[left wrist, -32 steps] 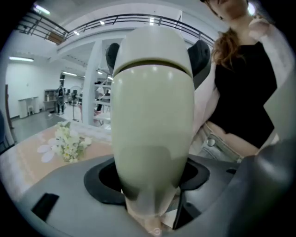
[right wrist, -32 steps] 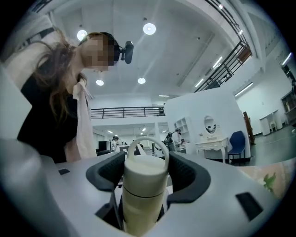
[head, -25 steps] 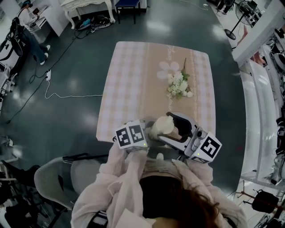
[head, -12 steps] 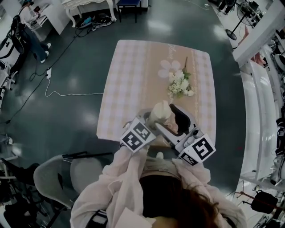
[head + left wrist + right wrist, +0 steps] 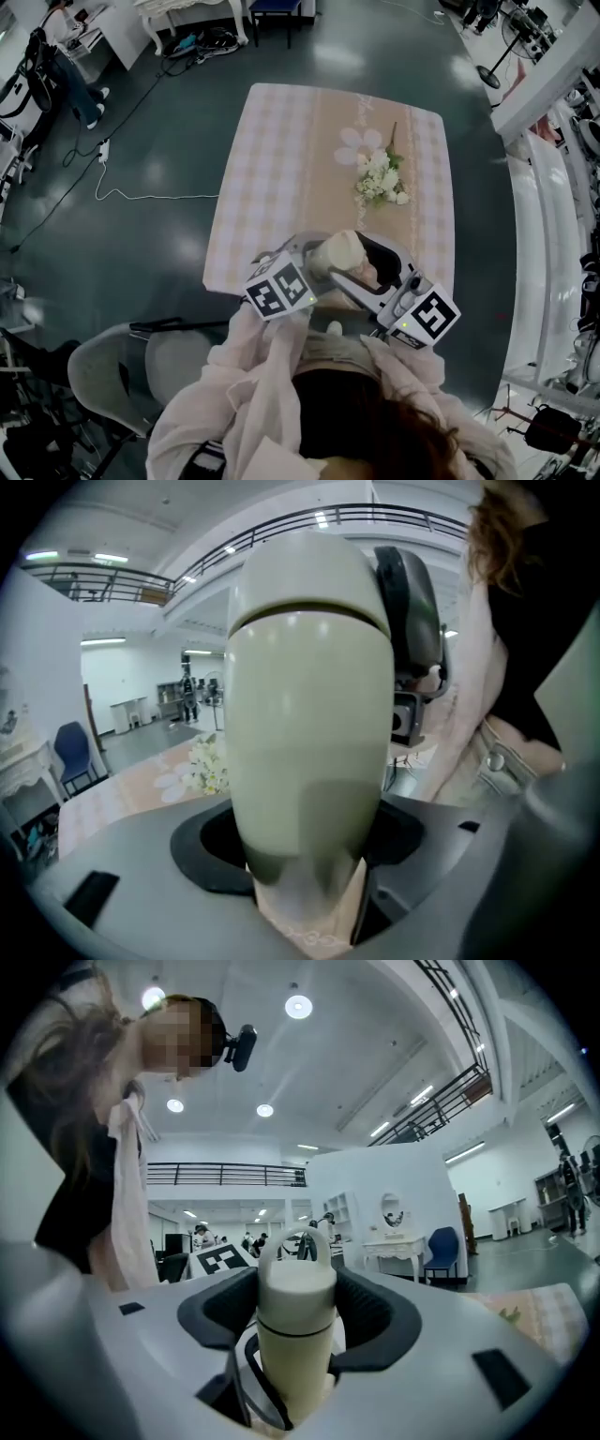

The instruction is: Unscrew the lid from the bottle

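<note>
A cream bottle [image 5: 339,253] is held in the air above the table's near edge. My left gripper [image 5: 314,264] is shut on its body; in the left gripper view the bottle [image 5: 309,714] fills the centre between the jaws. My right gripper [image 5: 375,267] reaches in from the right. In the right gripper view the rounded lid [image 5: 296,1293] with its loop handle stands between the black pads [image 5: 375,1312]. The right jaws are closing and the pads sit against the lid's sides.
The table [image 5: 281,150] has a pale checked cloth, with a bunch of white flowers [image 5: 380,180] at its far right. A grey chair [image 5: 122,375] stands at the person's left. A white cable [image 5: 141,197] lies on the floor to the left.
The left gripper's marker cube has twisted, and the bottle tipped toward the table and came back. The right gripper shifted a little with it.
</note>
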### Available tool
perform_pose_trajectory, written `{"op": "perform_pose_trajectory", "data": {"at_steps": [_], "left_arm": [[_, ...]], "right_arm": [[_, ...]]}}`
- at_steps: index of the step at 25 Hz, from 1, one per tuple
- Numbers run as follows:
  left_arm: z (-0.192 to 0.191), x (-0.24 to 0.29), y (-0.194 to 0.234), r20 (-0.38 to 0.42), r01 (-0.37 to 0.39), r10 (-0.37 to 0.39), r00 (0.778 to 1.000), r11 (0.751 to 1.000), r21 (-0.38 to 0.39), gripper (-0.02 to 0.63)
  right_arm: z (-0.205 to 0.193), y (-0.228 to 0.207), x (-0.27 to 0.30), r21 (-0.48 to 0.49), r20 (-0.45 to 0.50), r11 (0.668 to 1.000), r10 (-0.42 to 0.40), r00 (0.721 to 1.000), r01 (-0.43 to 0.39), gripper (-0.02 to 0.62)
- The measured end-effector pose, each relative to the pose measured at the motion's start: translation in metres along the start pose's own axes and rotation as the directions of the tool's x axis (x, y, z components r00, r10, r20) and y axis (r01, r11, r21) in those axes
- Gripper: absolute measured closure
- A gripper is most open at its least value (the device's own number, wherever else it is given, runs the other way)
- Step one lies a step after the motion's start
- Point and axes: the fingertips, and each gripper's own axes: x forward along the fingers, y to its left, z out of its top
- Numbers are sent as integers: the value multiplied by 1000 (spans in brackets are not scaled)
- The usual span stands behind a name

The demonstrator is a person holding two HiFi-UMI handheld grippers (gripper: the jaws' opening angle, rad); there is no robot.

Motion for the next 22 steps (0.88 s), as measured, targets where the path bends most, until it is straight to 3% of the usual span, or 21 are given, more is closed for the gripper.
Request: {"op": "perform_pose_trajectory", "data": {"at_steps": [4,8,10,12,16,22], "left_arm": [[1,-6,-14,1,126,-127,992,986,111,291],[-2,-6,-16,-9,161,-162,987,976,146,291],[-3,-2,-7,1,115,-116,993,990,84,290],[-5,1,7,4,23,-23,1000,1000,5,290],[-11,6,28,-38,-160,157,987,981,-105,291],[-15,17,24,-44,-188,184,982,967,-169,290]], "right_arm": [[5,16,-4,-48,36,993,107,994,-106,319],[5,17,-4,-34,57,994,105,993,-103,318],[1,7,-7,-32,52,998,54,997,-53,321],[1,-4,-9,-4,62,1000,-8,998,9,315],[-1,-14,-6,49,43,995,-90,995,88,258],[-16,-25,7,107,-21,976,-190,982,191,252]]}}
